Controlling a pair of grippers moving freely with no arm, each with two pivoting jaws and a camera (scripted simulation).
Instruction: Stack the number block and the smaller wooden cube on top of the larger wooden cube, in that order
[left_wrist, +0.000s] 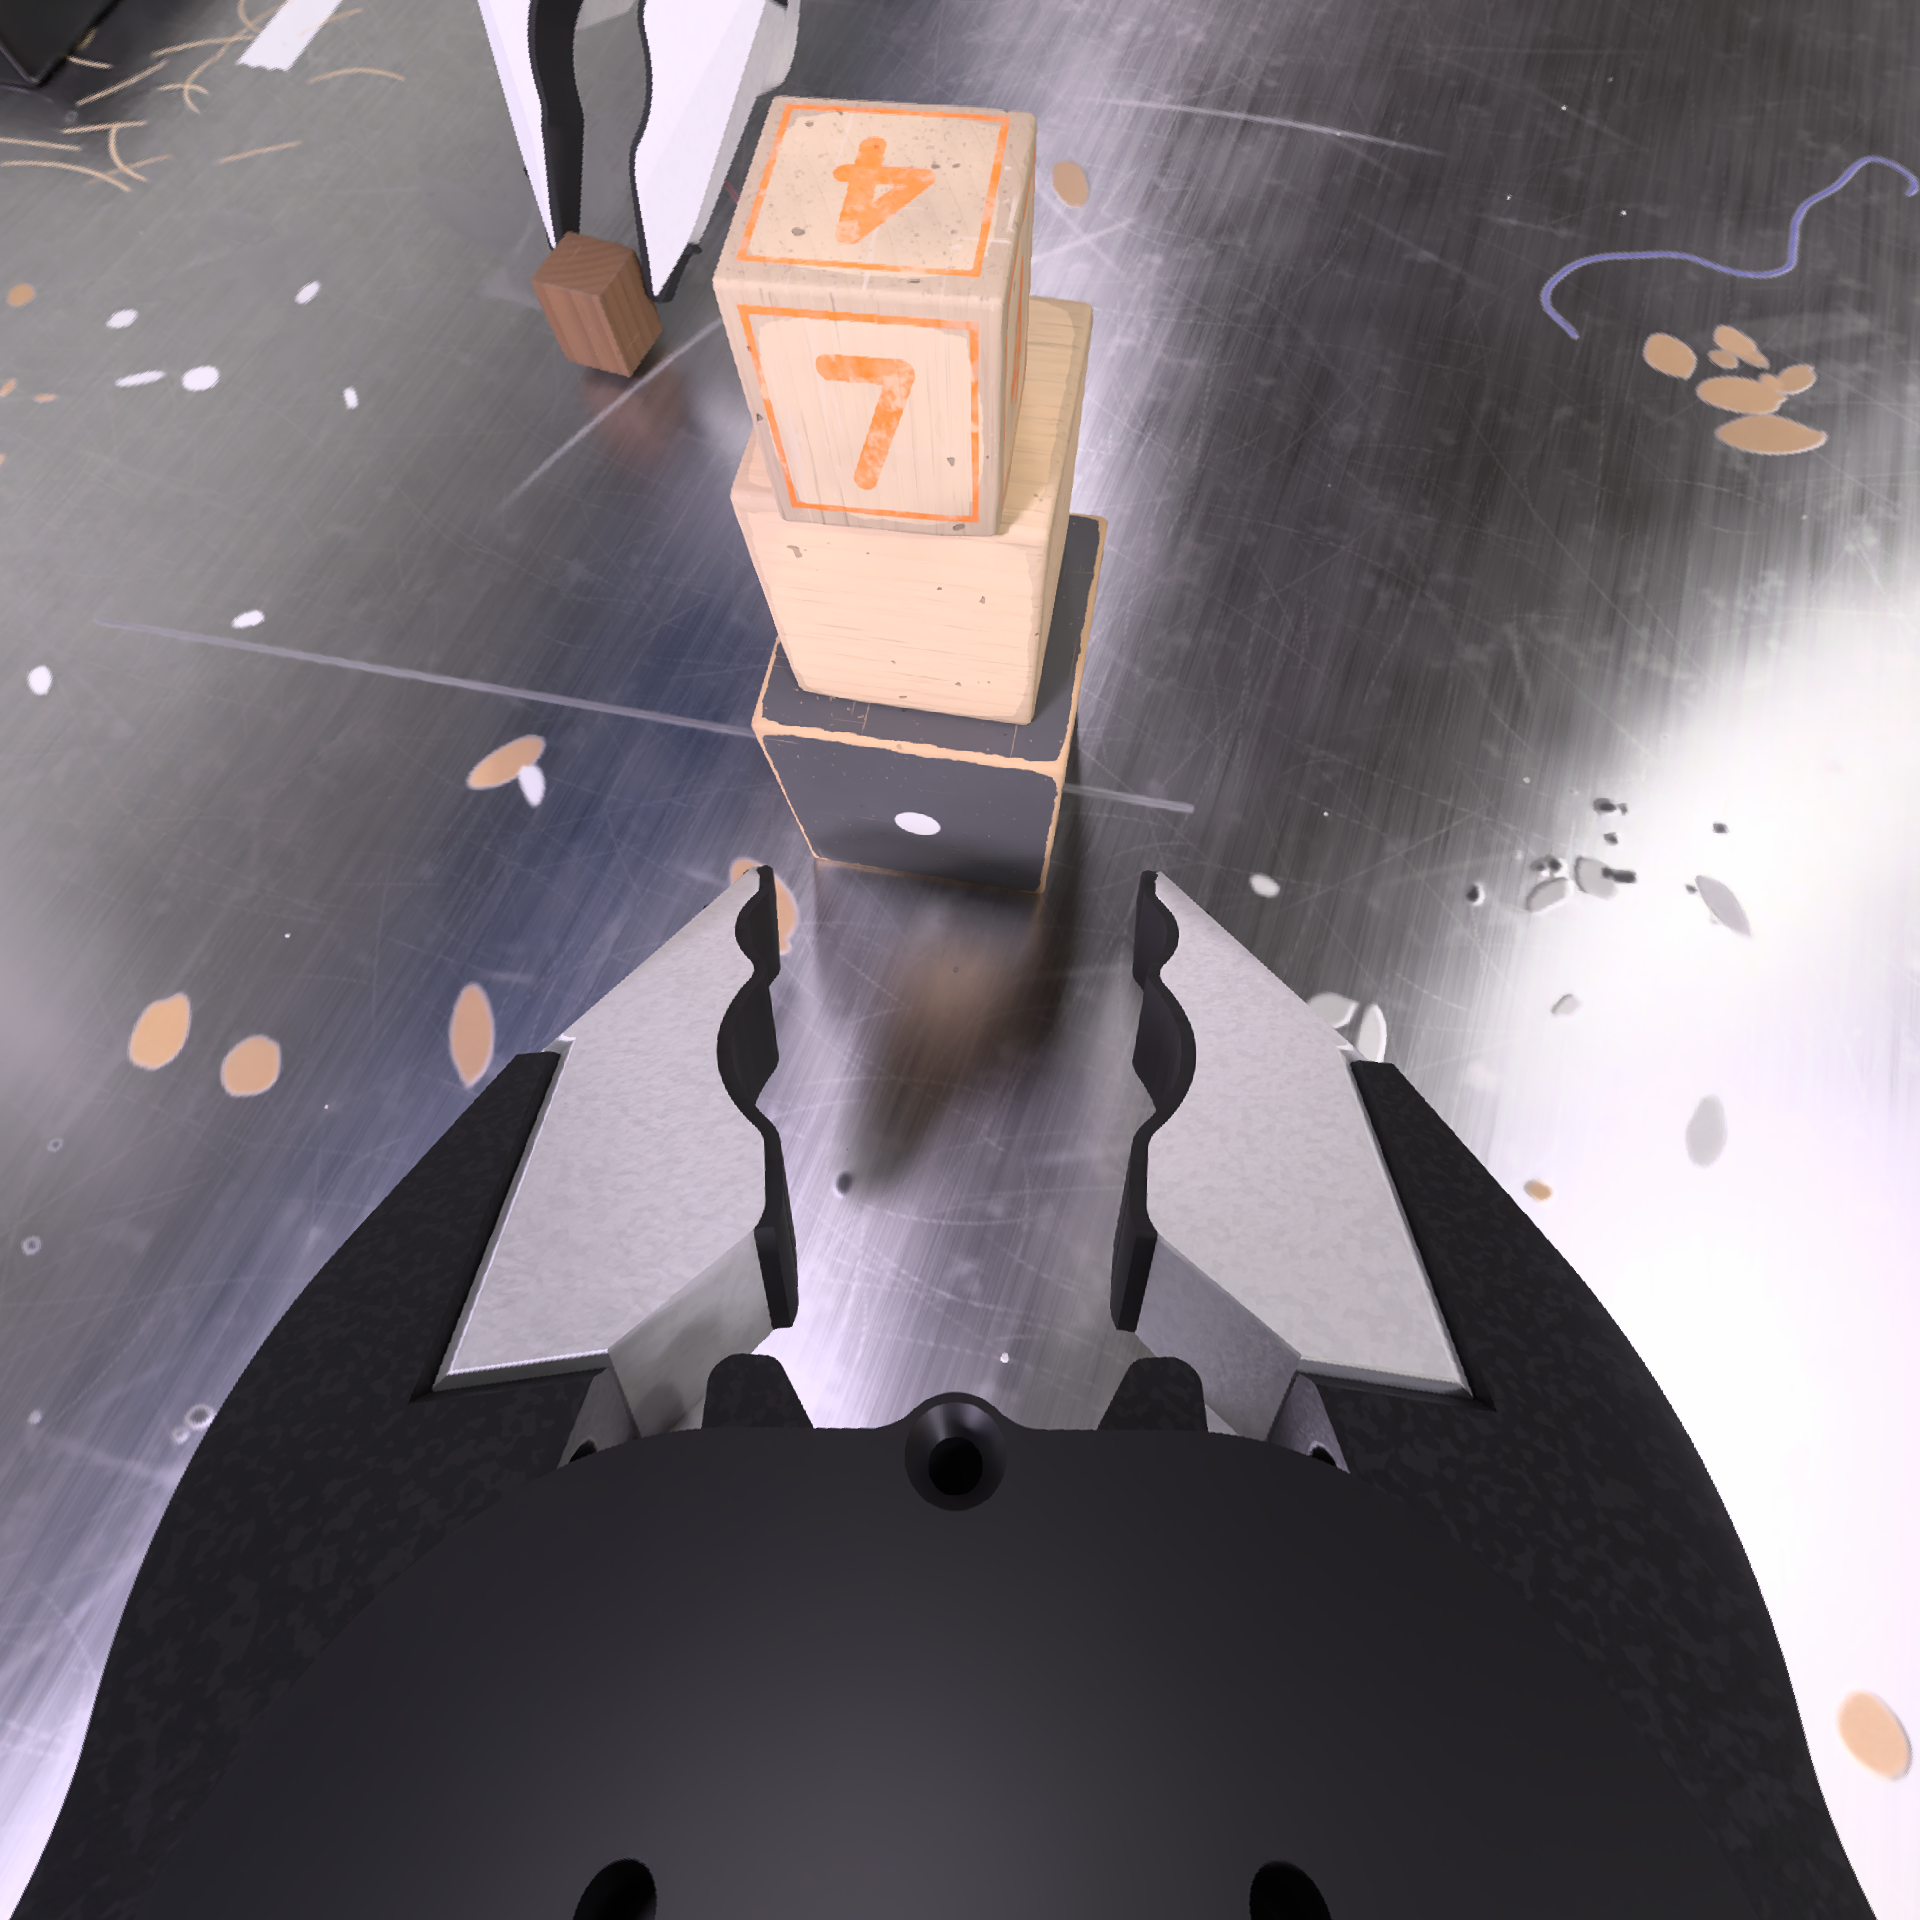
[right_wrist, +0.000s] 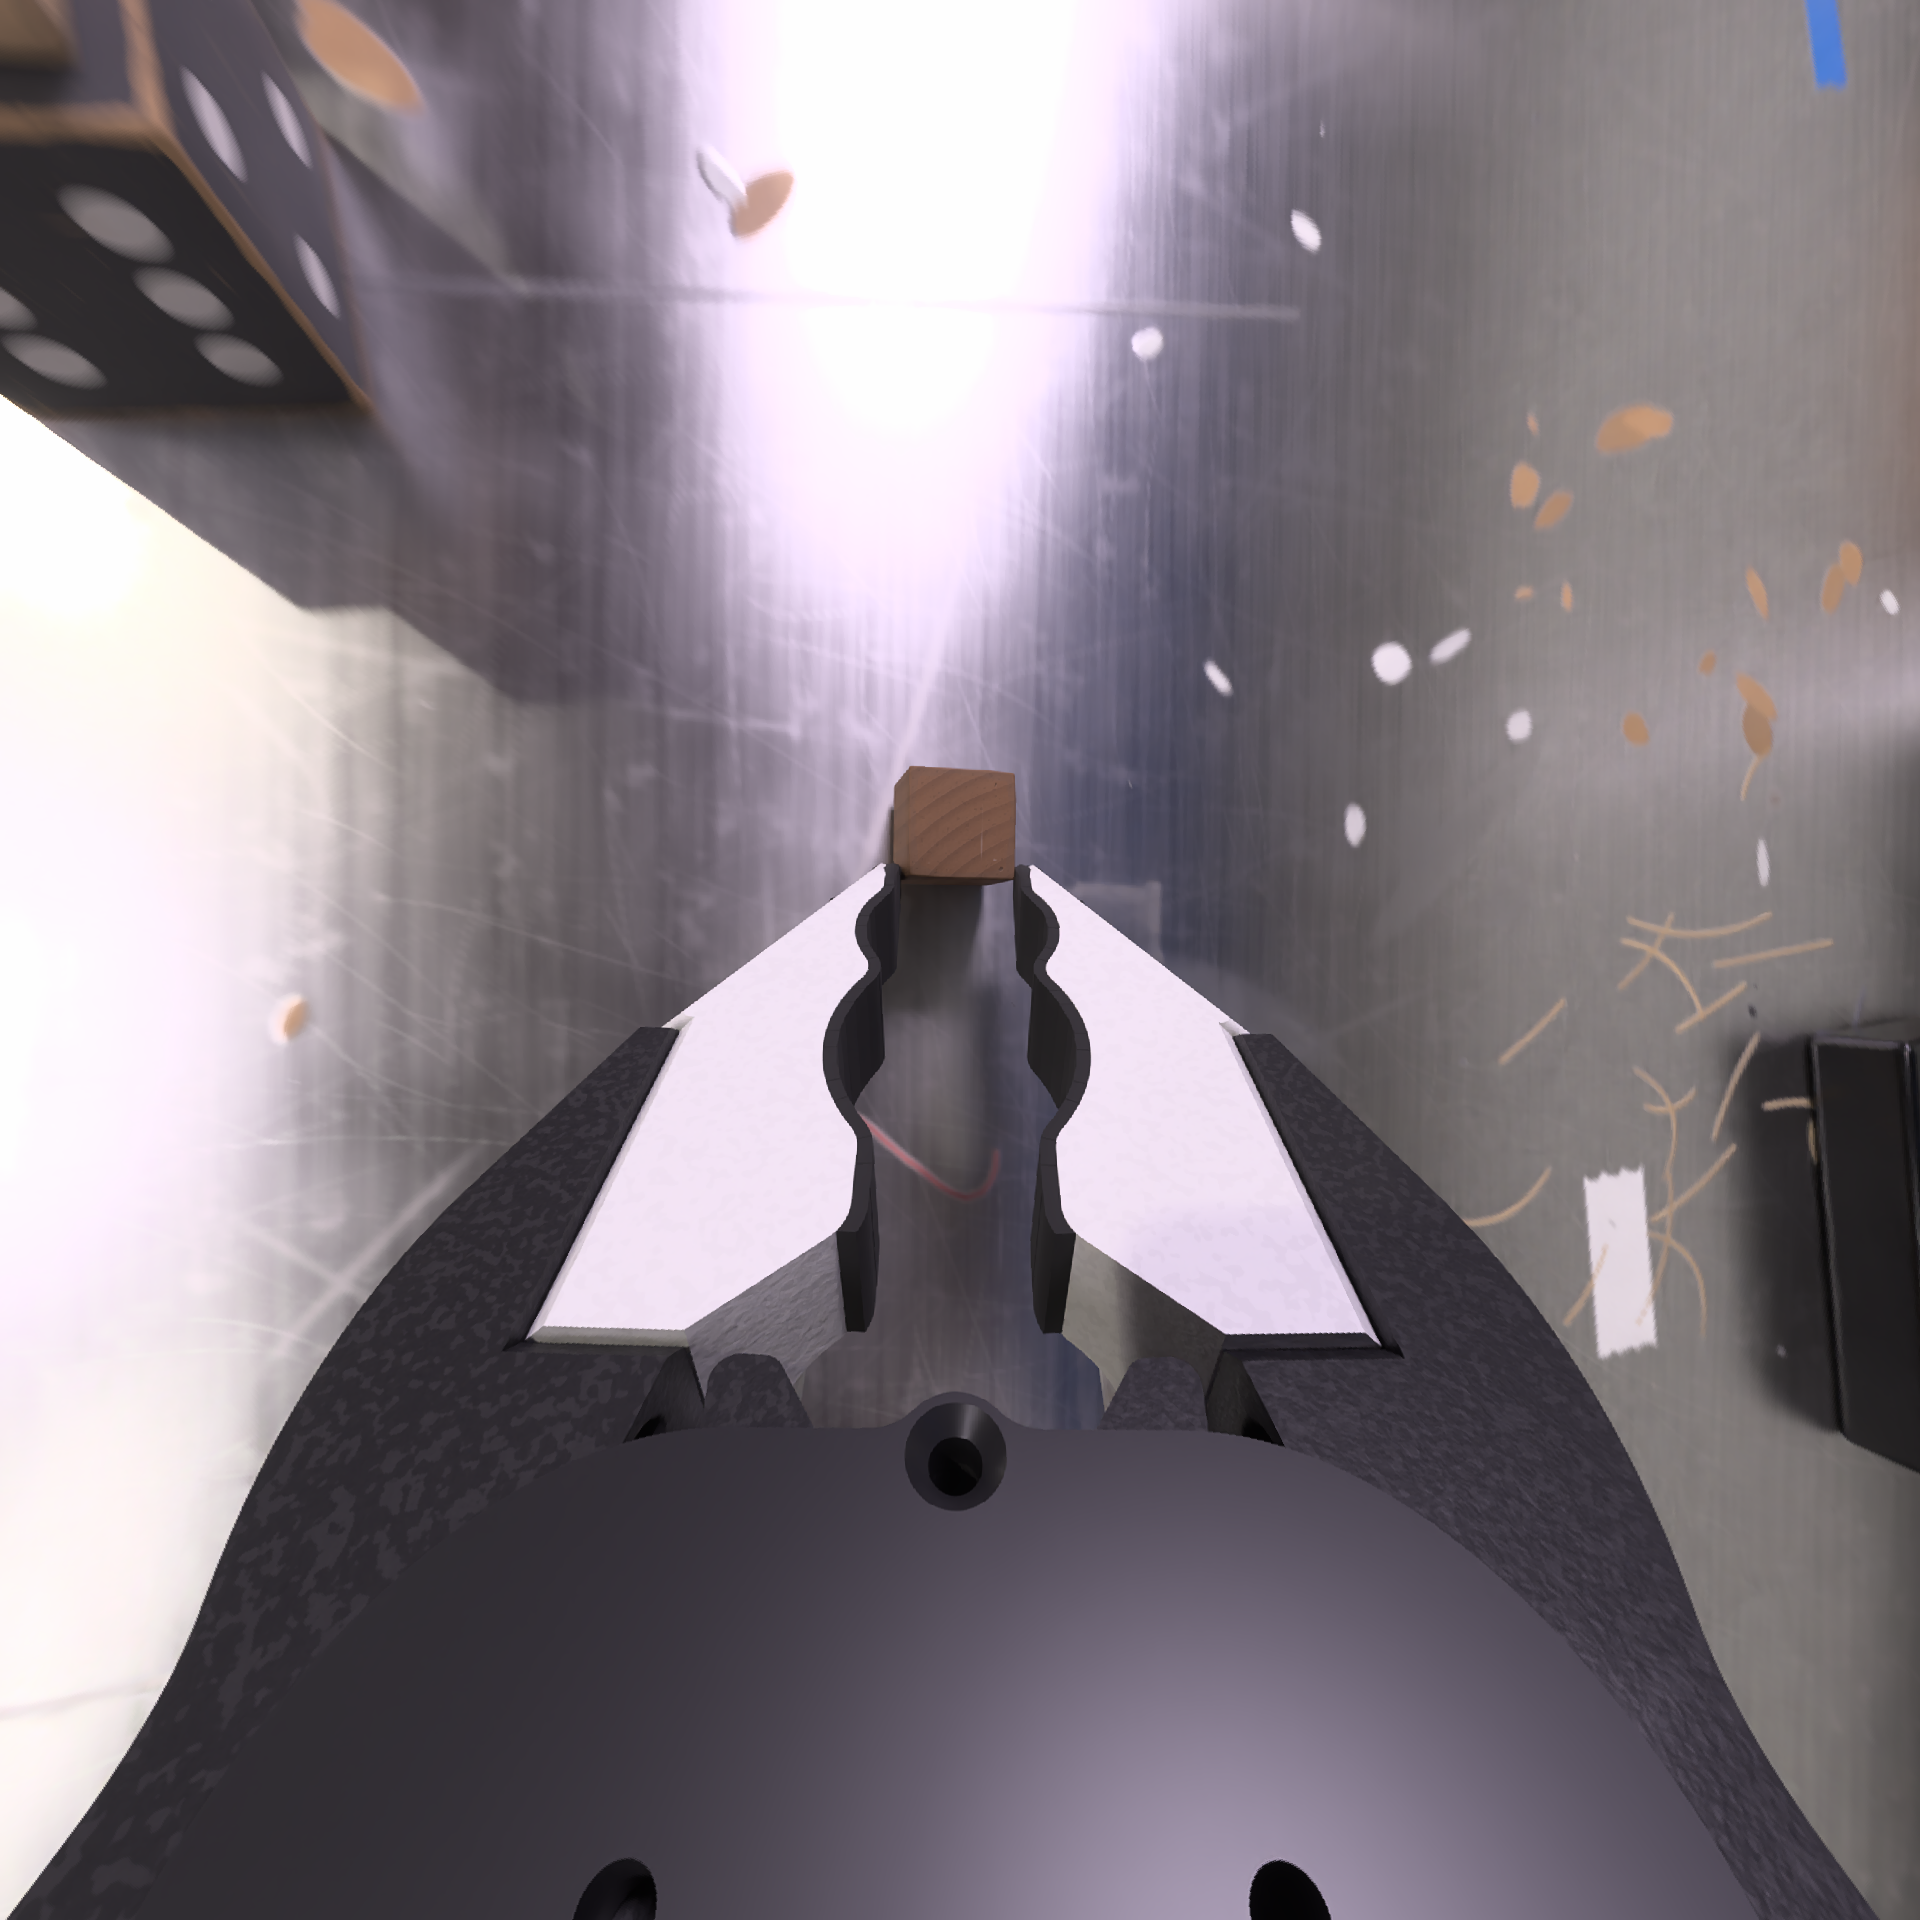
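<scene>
Four blocks are counted on the scratched metal bench: one number block, one larger wooden cube, one black die and one smaller wooden cube. Three of them form a single tower: the die is set on the bench, the pale larger wooden cube rests on the die, and the number block (orange-bordered, its faces bearing orange figures) stands on top, slightly turned against the cube beneath.

The smaller wooden cube, brown and grained, is seen in the left wrist view beside the tower, on or just above the bench. It is pinched at the very fingertips of the right gripper, whose jaws are drawn close around it. The left gripper is held spread and empty, just short of the die, nothing between its fingers.

No containers are seen. Two gripper units are counted. Bench edges are not visible, so corners cannot be given; a black box lies off to one side among tan flecks, white specks and straw-like strands.
</scene>
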